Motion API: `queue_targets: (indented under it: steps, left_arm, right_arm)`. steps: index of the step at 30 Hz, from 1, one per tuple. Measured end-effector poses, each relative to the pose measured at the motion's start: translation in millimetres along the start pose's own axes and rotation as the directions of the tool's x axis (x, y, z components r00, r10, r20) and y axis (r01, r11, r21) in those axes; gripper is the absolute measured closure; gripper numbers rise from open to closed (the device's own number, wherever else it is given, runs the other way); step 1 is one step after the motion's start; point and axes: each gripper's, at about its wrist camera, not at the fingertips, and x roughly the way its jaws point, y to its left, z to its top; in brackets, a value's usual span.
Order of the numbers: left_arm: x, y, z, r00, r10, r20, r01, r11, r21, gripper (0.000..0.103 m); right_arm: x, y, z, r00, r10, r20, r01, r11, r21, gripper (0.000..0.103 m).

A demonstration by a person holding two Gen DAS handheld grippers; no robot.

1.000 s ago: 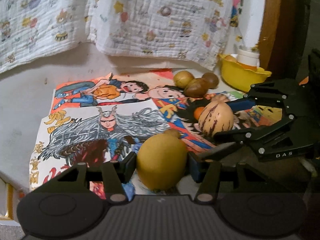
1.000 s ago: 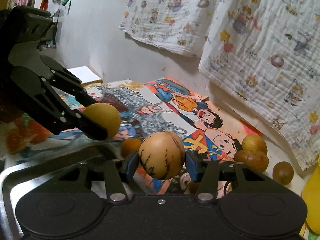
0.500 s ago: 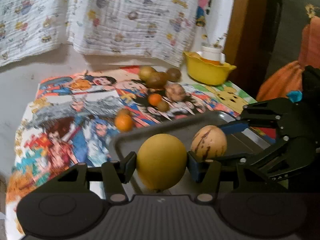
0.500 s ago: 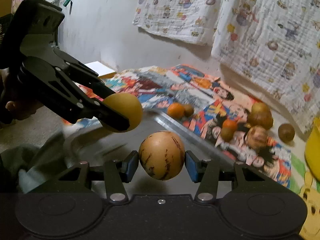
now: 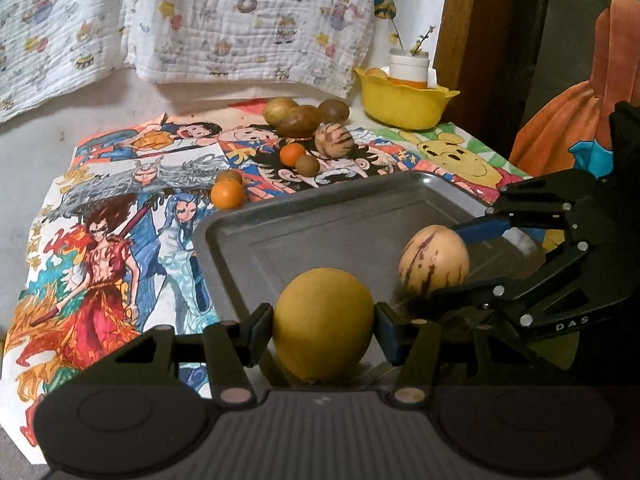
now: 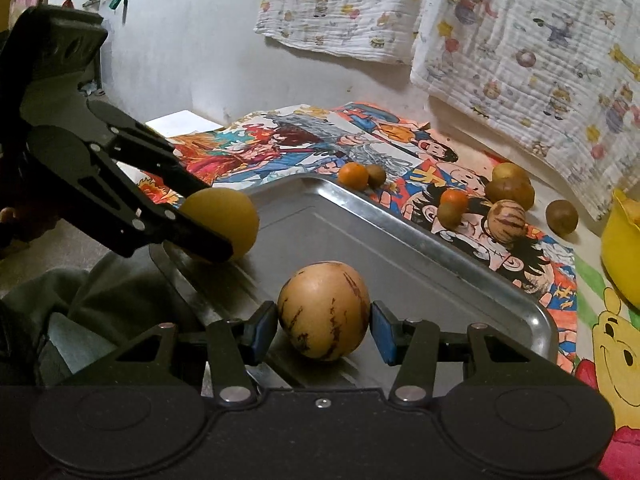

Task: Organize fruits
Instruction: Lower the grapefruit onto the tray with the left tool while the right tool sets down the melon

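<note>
Dim, warm indoor light fills both wrist views, brightest on the hanging cloth (image 5: 248, 20) and pale wall (image 6: 180, 40) at the top of frame. The metal tray (image 6: 400, 240) carries a soft sheen. Fisheye distortion bends the edges; corners fall black. Focus holds sharp, with slight grain.

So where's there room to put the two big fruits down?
The grey metal tray has bare floor everywhere between its rims. It is crowded on the cartoon mat behind the tray, where small oranges and brown fruits cluster before the yellow bowl.
</note>
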Motion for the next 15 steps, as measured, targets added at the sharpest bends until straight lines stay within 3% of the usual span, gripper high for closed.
queue_targets:
  steps: [9, 15]
  left_arm:
    - [0.3, -0.2, -0.3, 1.000, 0.002, 0.001, -0.002, 1.000, -0.014, 0.042]
    - [-8.3, -1.8, -1.4, 0.999, -0.002, 0.041, 0.002, 1.000, -0.007, 0.031]
  right_arm:
    - [0.0, 0.3, 0.5, 1.000, 0.001, 0.013, -0.001, 1.000, 0.006, 0.050]
    - [-7.2, -6.0, -1.6, 1.000, -0.007, 0.025, 0.007, 1.000, 0.029, 0.042]
